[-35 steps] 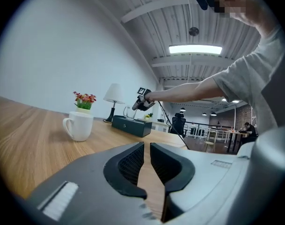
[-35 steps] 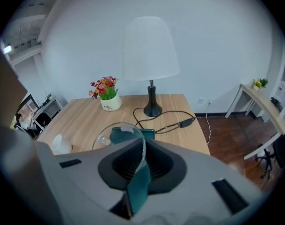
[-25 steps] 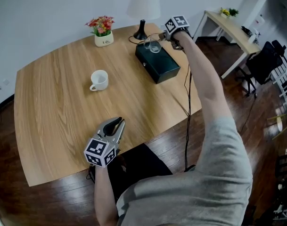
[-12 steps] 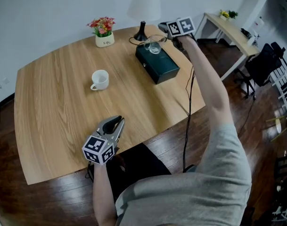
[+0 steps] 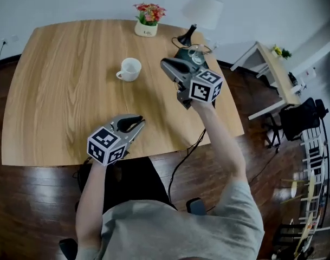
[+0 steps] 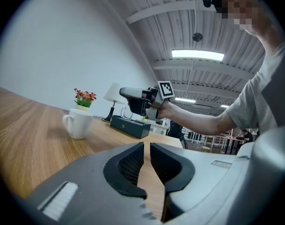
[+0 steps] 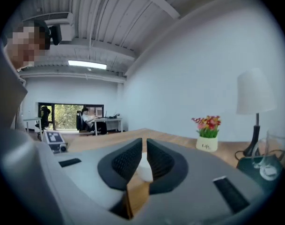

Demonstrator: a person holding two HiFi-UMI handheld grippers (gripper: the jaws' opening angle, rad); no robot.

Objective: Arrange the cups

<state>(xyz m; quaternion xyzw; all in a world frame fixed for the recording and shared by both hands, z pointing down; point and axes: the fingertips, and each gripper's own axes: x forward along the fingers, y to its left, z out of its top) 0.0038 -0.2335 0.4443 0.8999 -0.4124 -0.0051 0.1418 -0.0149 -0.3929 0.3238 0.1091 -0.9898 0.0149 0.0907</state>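
**Both hand-held grippers empty, the two cups standing apart**

The right hand-held gripper [image 5: 166, 64] hangs above the desk [image 5: 62, 80] at the end of an outstretched arm. Its jaws have just been closing and now stand together, with nothing between them. A white mug [image 5: 130, 69] stands upright on the desk ahead of its tips and a little lower, apart from them. In the right gripper view a patch of white shows through the slit between the pads. Behind this gripper, near its marker cube, a clear glass cup [image 5: 196, 53] sits on top of a dark green box [image 7: 257, 170]. In the right gripper view both lie far off to the right of the jaws. A lamp [image 7: 256, 97] rises over them, and a small pot of flowers [image 7: 207, 132] stands nearer the jaws.

The left hand-held gripper [image 5: 136, 121] rests low over the near edge of the desk and points across it. Its jaws stand a narrow slit apart and hold nothing; only wood grain shows through the gap. From this gripper the mug is ahead and to the left, well apart. The box and the right gripper lie straight ahead, beyond the mug.
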